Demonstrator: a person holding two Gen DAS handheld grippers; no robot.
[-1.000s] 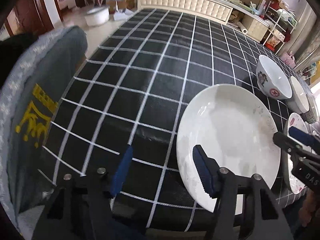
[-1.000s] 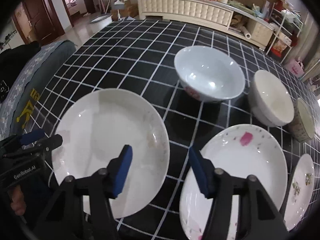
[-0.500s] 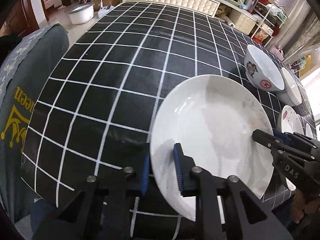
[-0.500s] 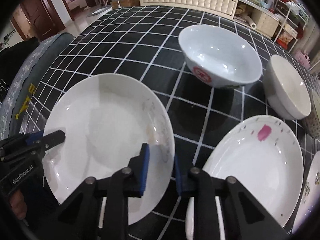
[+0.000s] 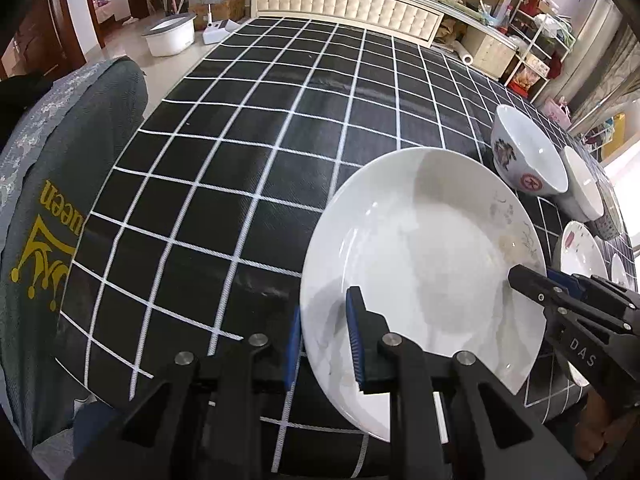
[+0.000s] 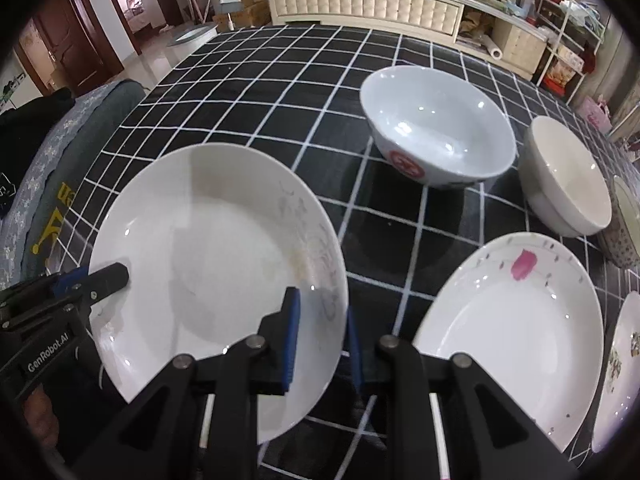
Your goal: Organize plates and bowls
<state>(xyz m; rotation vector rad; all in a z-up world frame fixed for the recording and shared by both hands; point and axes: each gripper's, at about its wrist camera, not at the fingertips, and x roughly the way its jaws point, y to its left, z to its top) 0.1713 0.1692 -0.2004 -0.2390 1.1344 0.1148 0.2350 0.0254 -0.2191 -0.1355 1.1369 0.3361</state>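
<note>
A large white plate (image 5: 424, 264) with a faint floral print is held between both grippers near the front of the black grid tablecloth (image 5: 280, 120). My left gripper (image 5: 325, 340) is shut on the plate's near-left rim, one blue pad above it and one below. In the right wrist view the same white plate (image 6: 216, 248) fills the left side, and my right gripper (image 6: 322, 338) is shut on its right rim. Each gripper shows in the other's view: the right gripper (image 5: 560, 300) and the left gripper (image 6: 80, 284).
A white bowl with a red emblem (image 6: 436, 128) stands behind the plate, with a cream bowl (image 6: 564, 176) and a patterned cup (image 6: 624, 224) to its right. A plate with a pink mark (image 6: 516, 320) and a smaller plate (image 6: 620, 368) lie right. A grey-covered chair (image 5: 60, 200) stands left.
Both grippers stood open a second ago. They have since moved in from either side and shut on opposite rims of the white plate.
</note>
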